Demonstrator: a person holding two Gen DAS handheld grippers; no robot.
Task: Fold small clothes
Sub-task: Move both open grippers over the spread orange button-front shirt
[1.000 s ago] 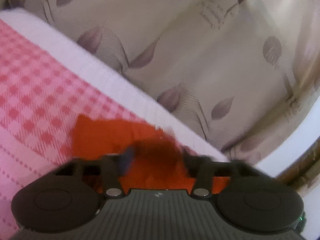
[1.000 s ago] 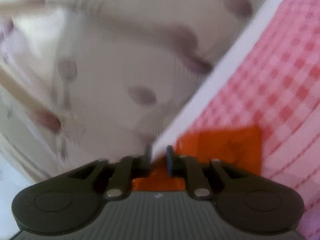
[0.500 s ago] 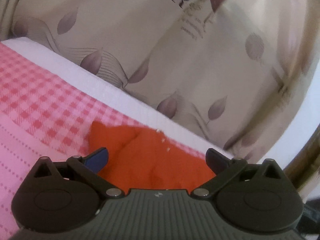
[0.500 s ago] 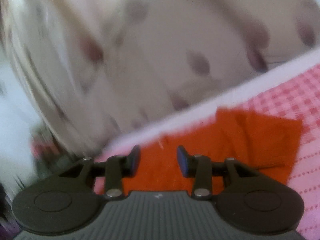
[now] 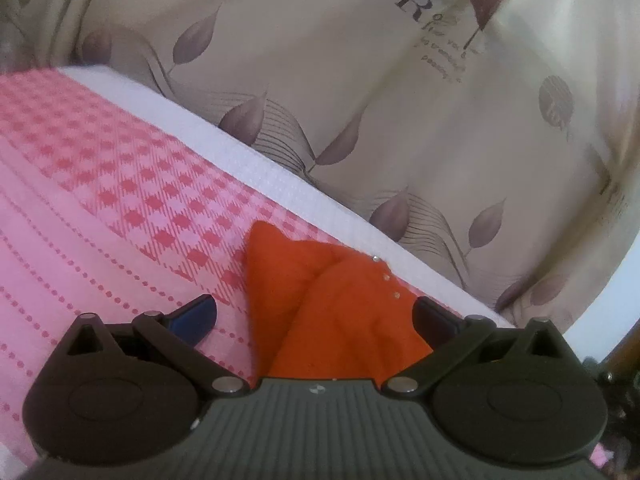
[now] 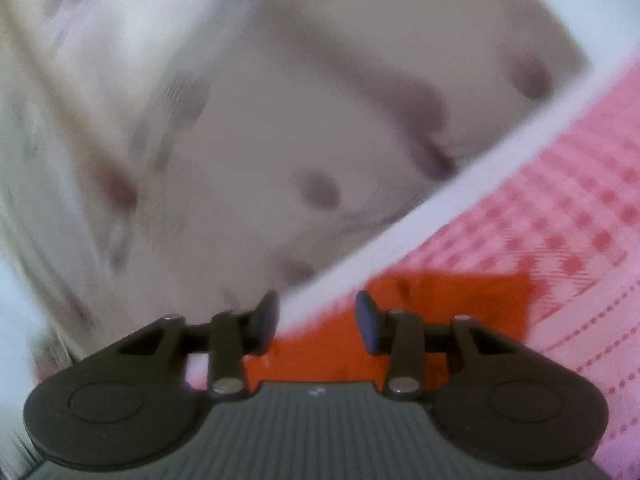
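Observation:
A small orange garment [image 5: 332, 312] lies folded on the pink checked bedcover [image 5: 120, 184], close to the bed's white edge; tiny studs dot its upper fold. My left gripper [image 5: 316, 316] hangs just over it with its jaws spread wide, one finger on each side of the cloth, pads clear of it. In the blurred right wrist view the same orange garment [image 6: 452, 308] lies flat below and beyond my right gripper [image 6: 316, 320]. That gripper's jaws are opening, and nothing is pinched between them.
The white mattress edge [image 5: 280, 176] runs diagonally behind the garment. Beyond it hangs a beige curtain [image 5: 360, 100] printed with brown leaves and lettering. Pink dotted-stripe cover [image 5: 60, 280] stretches to the left of the garment.
The left jaws went from nearly closed on the orange cloth to wide apart, and the cloth now lies on the bed. The right jaws widened from near shut, and that view rolled.

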